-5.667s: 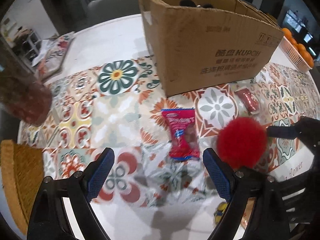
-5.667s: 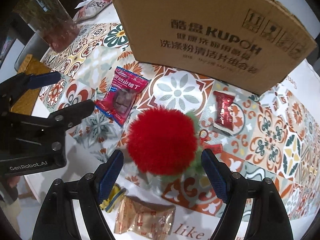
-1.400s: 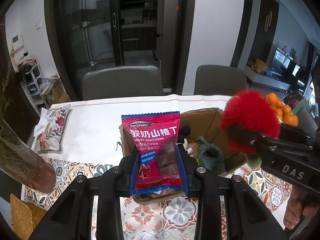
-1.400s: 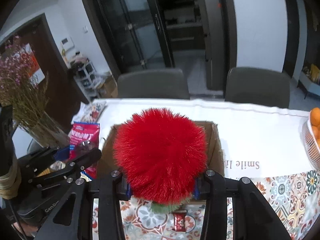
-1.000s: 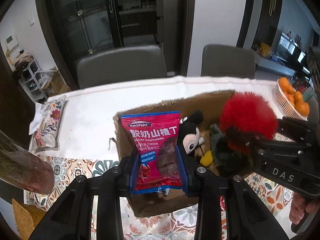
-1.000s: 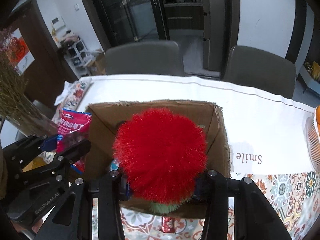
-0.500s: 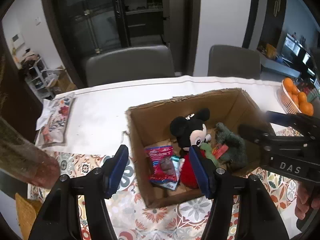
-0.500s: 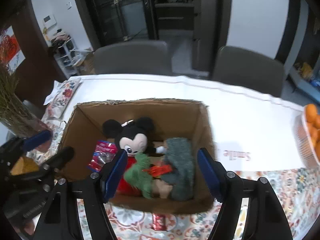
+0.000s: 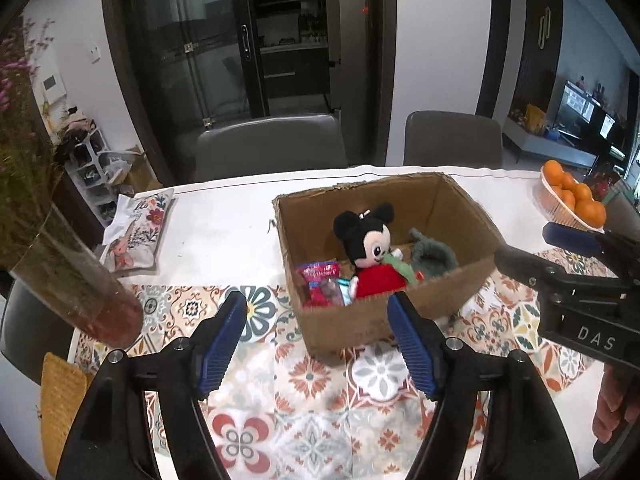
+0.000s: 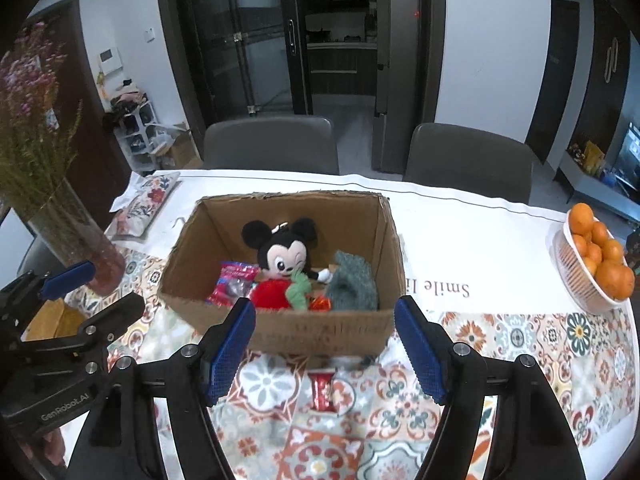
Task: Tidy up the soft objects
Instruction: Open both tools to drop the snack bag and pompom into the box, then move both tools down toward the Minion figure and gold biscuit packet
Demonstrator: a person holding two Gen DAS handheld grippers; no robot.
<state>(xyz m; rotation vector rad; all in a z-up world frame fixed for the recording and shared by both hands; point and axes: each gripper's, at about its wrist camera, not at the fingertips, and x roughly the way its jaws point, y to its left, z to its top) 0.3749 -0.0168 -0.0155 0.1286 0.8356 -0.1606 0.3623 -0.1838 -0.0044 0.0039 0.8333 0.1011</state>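
Note:
An open cardboard box (image 9: 448,200) (image 10: 320,330) stands on the patterned table. Inside lie a Mickey Mouse plush (image 9: 366,236) (image 10: 282,254), the red fluffy ball (image 9: 378,280) (image 10: 270,294), a red snack packet (image 9: 320,280) (image 10: 232,282) and a grey-green knitted item (image 9: 432,256) (image 10: 354,280). My left gripper (image 9: 316,340) is open and empty, in front of the box. My right gripper (image 10: 326,346) is open and empty, also in front of the box. It shows at the right of the left wrist view (image 9: 560,256).
A small red candy wrapper (image 10: 322,392) lies on the table before the box. A glass vase of dried flowers (image 9: 76,284) (image 10: 76,244) stands left. A basket of oranges (image 10: 592,268) (image 9: 572,200) sits right. A floral pouch (image 9: 136,232) lies far left. Two chairs stand behind.
Both grippers lifted their loads over the box and opened. The snack packet and red fluffy ball now lie in the box. Both grippers have since drawn back from it.

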